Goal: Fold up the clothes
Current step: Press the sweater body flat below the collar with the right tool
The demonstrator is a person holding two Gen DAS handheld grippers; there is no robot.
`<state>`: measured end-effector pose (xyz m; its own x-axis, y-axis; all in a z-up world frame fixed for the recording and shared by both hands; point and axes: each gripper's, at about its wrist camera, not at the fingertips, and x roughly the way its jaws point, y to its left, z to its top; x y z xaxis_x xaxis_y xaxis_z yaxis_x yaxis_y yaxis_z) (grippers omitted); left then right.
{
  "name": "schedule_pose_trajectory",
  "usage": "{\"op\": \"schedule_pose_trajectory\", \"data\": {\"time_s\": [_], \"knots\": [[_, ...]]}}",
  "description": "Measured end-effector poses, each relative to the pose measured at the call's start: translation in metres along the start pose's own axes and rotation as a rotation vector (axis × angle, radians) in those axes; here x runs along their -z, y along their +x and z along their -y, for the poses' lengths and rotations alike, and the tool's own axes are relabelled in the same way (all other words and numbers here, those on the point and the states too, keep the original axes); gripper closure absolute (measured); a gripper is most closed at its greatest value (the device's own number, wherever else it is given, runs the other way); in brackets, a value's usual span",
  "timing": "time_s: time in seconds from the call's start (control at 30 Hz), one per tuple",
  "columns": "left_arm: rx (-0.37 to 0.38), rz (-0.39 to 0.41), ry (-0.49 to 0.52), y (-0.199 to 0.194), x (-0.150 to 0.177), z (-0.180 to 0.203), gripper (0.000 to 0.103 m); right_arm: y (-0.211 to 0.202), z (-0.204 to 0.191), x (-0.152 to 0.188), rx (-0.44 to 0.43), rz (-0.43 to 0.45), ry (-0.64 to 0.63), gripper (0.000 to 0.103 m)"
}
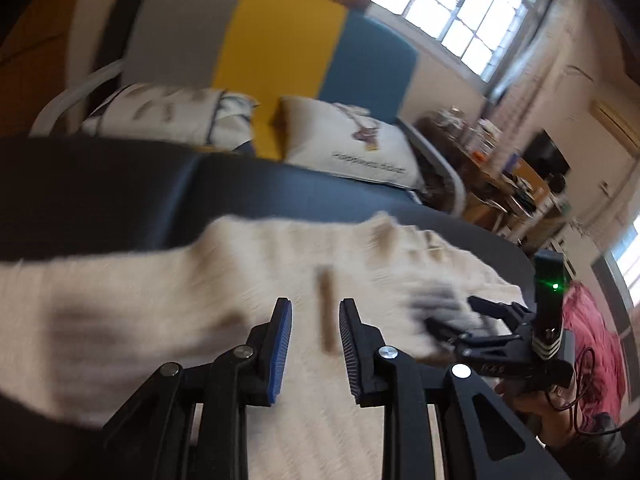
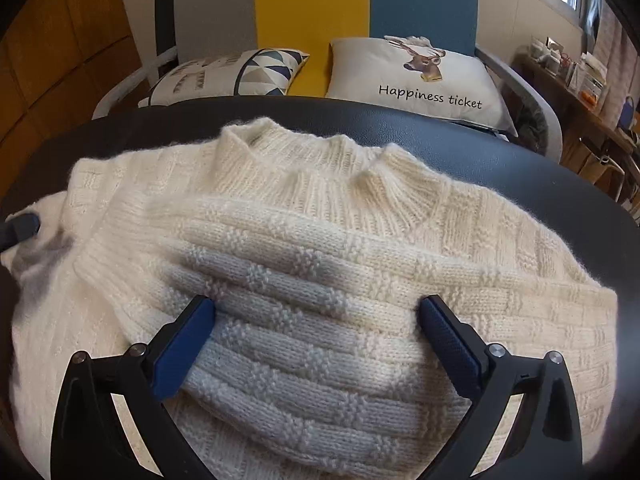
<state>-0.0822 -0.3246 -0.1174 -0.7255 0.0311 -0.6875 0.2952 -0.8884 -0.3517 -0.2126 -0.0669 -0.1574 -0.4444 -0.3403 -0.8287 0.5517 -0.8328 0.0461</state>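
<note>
A cream knitted sweater (image 2: 320, 184) lies spread on a black round table (image 2: 520, 168), collar toward the far edge. My right gripper (image 2: 316, 304) is shut on a sleeve (image 2: 316, 360) folded over the sweater's chest; the sleeve is pinched across its width between the widely spaced blue pads. In the left wrist view my left gripper (image 1: 316, 304) hovers over the blurred sweater (image 1: 180, 280), jaws partly apart with nothing between them. The right gripper (image 1: 448, 320) shows to its right with pale fabric at its tips. A dark fingertip (image 2: 20, 228) at the left edge is probably the left gripper.
Behind the table stands a sofa with a grey, yellow and blue back (image 2: 312, 8) and two cushions (image 2: 420, 80). A cluttered desk (image 2: 580, 80) runs along the right wall. Pink cloth (image 1: 588, 340) lies beyond the table's right edge, and a hand with a cable (image 1: 552, 396) is there.
</note>
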Motion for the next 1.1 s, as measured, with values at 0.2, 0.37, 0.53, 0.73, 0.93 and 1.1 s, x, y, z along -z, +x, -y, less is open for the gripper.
{"op": "schedule_pose_trajectory", "data": {"time_s": [0.2,0.37,0.53,0.73,0.93,1.1], "knots": [[-0.008,-0.103,0.045,0.054,-0.017,0.024,0.079,-0.020,0.011,-0.010,0.004,0.043,-0.001,0.000],[0.004,-0.140,-0.024,0.073,-0.003,0.004,0.078,-0.004,0.035,-0.003,0.053,-0.003,0.038,0.000],[0.099,-0.164,-0.009,0.074,-0.008,0.002,0.076,-0.007,0.037,0.001,0.038,0.031,0.039,0.000],[0.124,-0.173,-0.014,0.085,-0.013,0.006,0.090,-0.032,0.044,0.001,0.070,0.091,0.003,0.000],[0.016,-0.089,-0.036,0.074,-0.009,0.001,0.098,-0.017,0.088,0.008,0.155,0.053,0.124,0.000],[-0.026,-0.050,-0.029,0.060,-0.011,0.009,0.085,-0.011,0.094,0.015,0.142,0.052,0.141,0.000]]}}
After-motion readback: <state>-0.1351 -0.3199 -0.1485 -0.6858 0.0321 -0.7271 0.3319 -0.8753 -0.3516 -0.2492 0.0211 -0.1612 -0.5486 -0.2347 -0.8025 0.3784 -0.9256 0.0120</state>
